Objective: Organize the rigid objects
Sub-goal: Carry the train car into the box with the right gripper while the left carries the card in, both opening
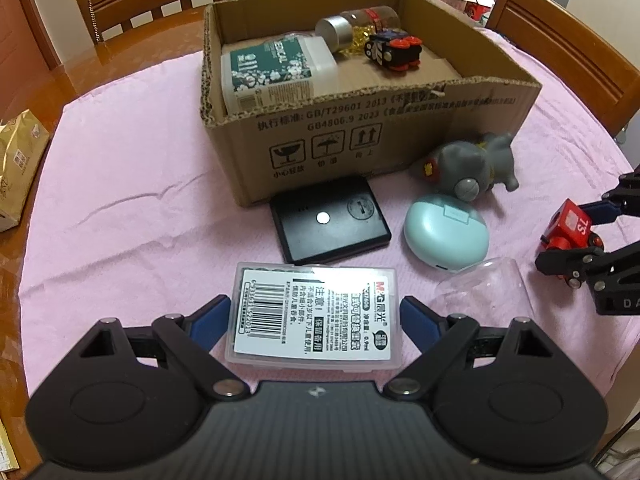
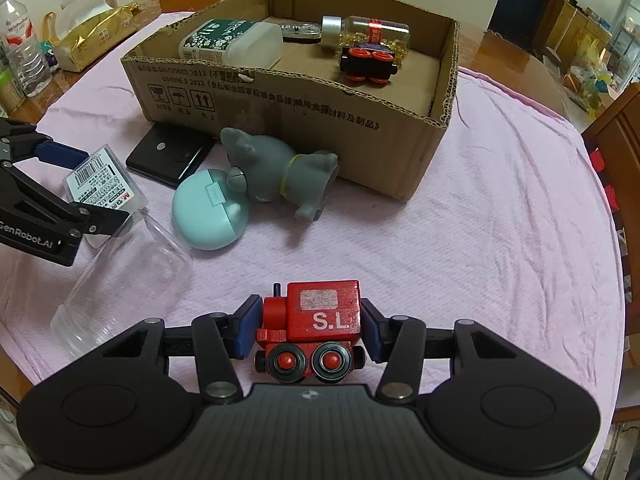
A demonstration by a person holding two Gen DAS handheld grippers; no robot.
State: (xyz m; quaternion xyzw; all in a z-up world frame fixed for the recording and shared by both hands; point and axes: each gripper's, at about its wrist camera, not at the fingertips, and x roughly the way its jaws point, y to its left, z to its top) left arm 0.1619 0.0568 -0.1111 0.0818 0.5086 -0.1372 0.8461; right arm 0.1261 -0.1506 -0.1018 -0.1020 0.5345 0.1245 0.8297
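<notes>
the left tool (image 1: 316,314) stands open around a clear plastic case (image 1: 314,318) with a barcode label, which lies flat on the pink cloth of the table (image 1: 120,184); a blue pad sits just off each long side, the left nearly touching, the right with a sliver of gap, so nothing is held yet. the case looks light, stiff and slick, so a squeeze across its 2 long walls near the middle should suit it, and too hard a pinch may pop the lid. the right tool (image 2: 308,326) brackets a red wooden train (image 2: 316,322), pads near its cab sides; whether they press it i cannot tell. the train seems solid, light and grippy, best taken by the flat cab faces, not the wheels. the cardboard box (image 1: 360,128) stands beyond, already holding a few things.
</notes>
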